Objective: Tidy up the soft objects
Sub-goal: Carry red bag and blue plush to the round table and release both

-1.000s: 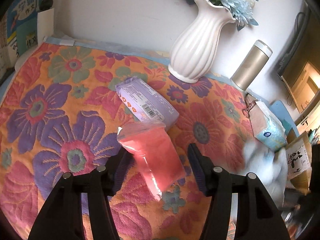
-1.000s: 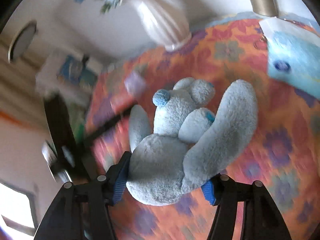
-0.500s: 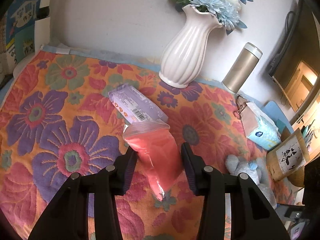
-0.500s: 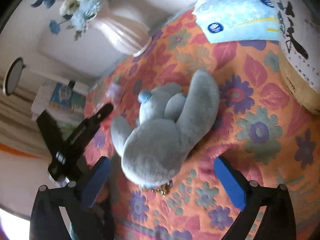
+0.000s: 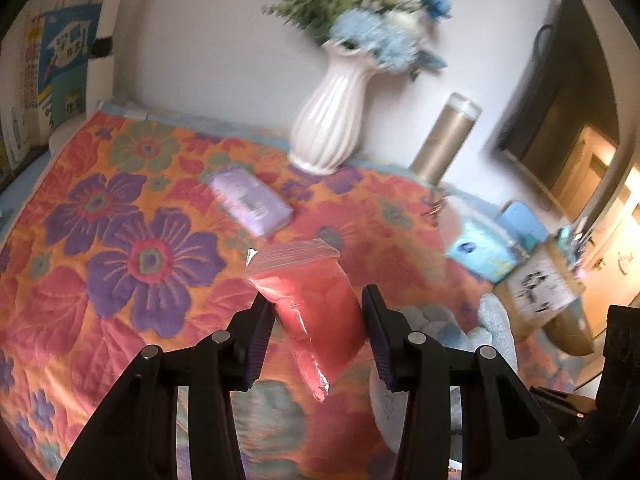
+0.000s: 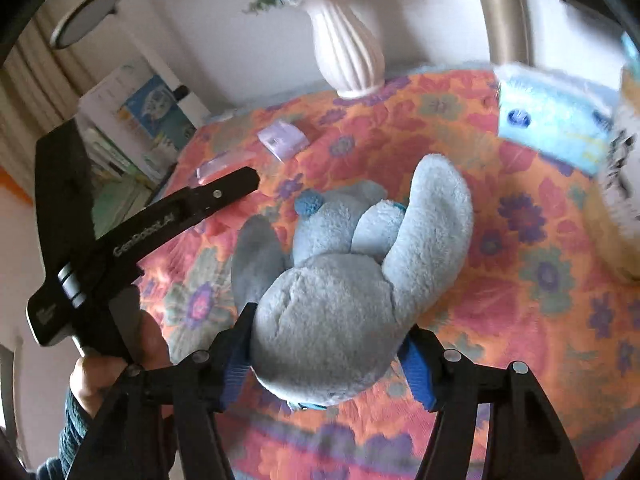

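My left gripper (image 5: 318,322) is shut on a clear zip bag of red stuff (image 5: 316,304) and holds it above the flowered cloth (image 5: 120,248). A purple soft pack (image 5: 252,202) lies on the cloth beyond it. My right gripper (image 6: 326,354) is shut on a blue-grey plush rabbit (image 6: 344,280), its jaws pressing the body from both sides. The rabbit also shows in the left wrist view (image 5: 492,320), at the lower right. The left gripper also shows in the right wrist view (image 6: 144,236), left of the rabbit.
A white ribbed vase (image 5: 332,120) with blue flowers stands at the back against the wall. A gold flask (image 5: 444,140) stands to its right. A blue tissue pack (image 5: 480,254) and a brown paper-labelled container (image 5: 544,292) are at the right. Books (image 5: 60,72) stand at the left.
My right gripper was open around the rabbit half a second ago and has shut on it again. My left gripper has shut on the red bag and lifted it off the cloth.
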Available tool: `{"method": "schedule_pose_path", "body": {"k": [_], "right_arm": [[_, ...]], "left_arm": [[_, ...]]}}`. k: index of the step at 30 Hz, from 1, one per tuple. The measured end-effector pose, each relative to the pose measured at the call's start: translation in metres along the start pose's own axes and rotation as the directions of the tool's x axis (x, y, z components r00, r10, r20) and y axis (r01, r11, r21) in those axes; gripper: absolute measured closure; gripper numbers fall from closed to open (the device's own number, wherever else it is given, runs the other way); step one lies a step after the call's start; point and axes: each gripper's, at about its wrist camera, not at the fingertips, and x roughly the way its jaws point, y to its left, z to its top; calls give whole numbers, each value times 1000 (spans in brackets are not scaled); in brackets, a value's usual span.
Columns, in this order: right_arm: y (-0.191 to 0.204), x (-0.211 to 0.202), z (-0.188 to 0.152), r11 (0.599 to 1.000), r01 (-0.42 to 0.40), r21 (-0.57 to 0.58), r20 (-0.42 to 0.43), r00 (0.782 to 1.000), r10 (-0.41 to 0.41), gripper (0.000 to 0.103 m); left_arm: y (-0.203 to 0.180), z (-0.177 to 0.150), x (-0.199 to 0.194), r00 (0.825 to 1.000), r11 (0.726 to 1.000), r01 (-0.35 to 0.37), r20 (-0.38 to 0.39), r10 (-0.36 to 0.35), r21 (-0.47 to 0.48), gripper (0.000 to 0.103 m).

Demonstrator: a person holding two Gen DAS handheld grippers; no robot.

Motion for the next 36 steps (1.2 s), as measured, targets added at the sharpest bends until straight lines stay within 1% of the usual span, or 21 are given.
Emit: {"method": "schedule_pose_path", "body": {"k": [4,6,8,11,12,13,14,15,16,18,21,22,24,25,27,28,30,32,34,35,36], "right_arm": [[-8,-47,4,999,40,-7,107,994,-39,39],[-20,-79,8,999,49,14,179,983,-51,39],[-35,-109,10,998,48,44,245,968,-57,39],[-64,-158,9,993,71,95,361,927,-101,39],[-78,-175,8,988,94,120,398,908,-135,39],[-88,-187,8,983,113,147,421,892,-166,39],[-108,-202,7,972,133,192,445,871,-207,39],[-120,-212,5,964,143,224,455,859,-234,39],[-135,-221,4,953,155,261,462,847,-264,39],[-175,-240,-2,916,185,356,459,819,-344,39],[-221,-258,-14,866,195,460,437,799,-413,39],[-231,-261,-16,855,194,480,431,797,-423,39],[-254,-265,-24,825,200,528,406,794,-452,39],[-263,-265,-26,817,201,541,395,797,-458,39],[-277,-261,-29,806,205,555,369,808,-459,39],[-282,-260,-30,805,206,557,360,813,-457,39],[-287,-251,-29,806,207,554,341,827,-447,39],[-286,-240,-23,816,207,540,338,834,-435,38],[-290,-230,-19,823,227,521,314,846,-432,33],[-293,-225,-17,824,238,514,294,854,-429,33],[-295,-223,-17,822,249,512,274,860,-431,33]], "left_arm": [[-41,19,-26,996,996,50,67,-55,67,62],[-65,30,-35,994,992,66,83,-75,109,62],[-97,42,-42,988,983,96,101,-113,156,62],[-152,53,-48,978,958,147,109,-178,245,62],[-168,55,-49,974,948,169,105,-203,270,62],[-193,57,-46,966,931,205,90,-242,303,62],[-210,58,-44,961,918,231,72,-267,321,62],[-228,59,-40,955,904,260,50,-293,338,62],[-252,60,-32,945,884,301,14,-327,359,62],[-291,59,-19,935,859,335,-27,-353,387,62],[-343,55,2,923,825,374,-86,-374,424,62],[-359,52,11,921,817,382,-109,-373,432,62],[-382,48,28,920,814,391,-150,-363,430,62],[-392,46,37,923,818,384,-167,-346,428,62],[-403,39,54,938,836,345,-191,-289,427,62],[-407,37,65,939,845,337,-211,-271,415,62],[-409,33,77,931,850,353,-241,-275,391,62],[-413,30,86,933,850,348,-235,-273,396,61],[-416,26,89,937,842,337,-233,-259,420,48],[-418,25,91,943,844,318,-232,-237,432,31],[-419,25,91,946,845,311,-226,-231,436,18]]}}
